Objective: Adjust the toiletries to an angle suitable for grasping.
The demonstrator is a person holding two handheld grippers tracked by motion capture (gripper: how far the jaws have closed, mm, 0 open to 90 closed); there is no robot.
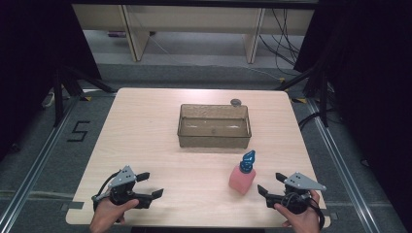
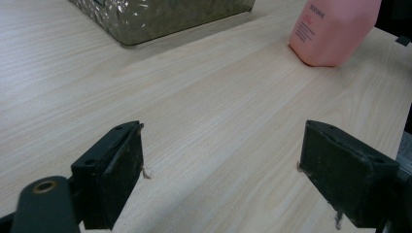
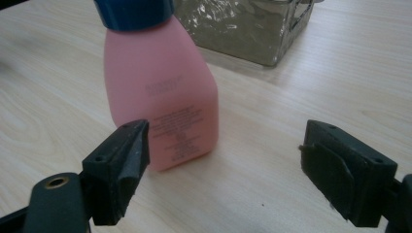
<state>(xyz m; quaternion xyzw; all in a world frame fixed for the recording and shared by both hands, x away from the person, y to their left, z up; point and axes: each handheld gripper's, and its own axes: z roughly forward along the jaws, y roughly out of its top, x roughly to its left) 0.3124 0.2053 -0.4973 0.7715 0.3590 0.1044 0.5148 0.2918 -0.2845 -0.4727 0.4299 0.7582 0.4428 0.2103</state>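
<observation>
pink bottle (image 1: 241,179) with a bright blue pump top and tiny darker print on its side; bin (image 1: 214,125) is see-through smoky brown; table (image 1: 155,136) is pale woodgrain; both grippers (image 1: 145,187) (image 1: 272,187) black with grey plates

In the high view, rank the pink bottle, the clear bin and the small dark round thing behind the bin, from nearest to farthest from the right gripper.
From the right gripper, jaws open:
1. pink bottle, just beside the jaws, toward the table's middle.
2. clear bin, farther back at mid-table.
3. small dark round thing, behind the bin's far right corner.
</observation>
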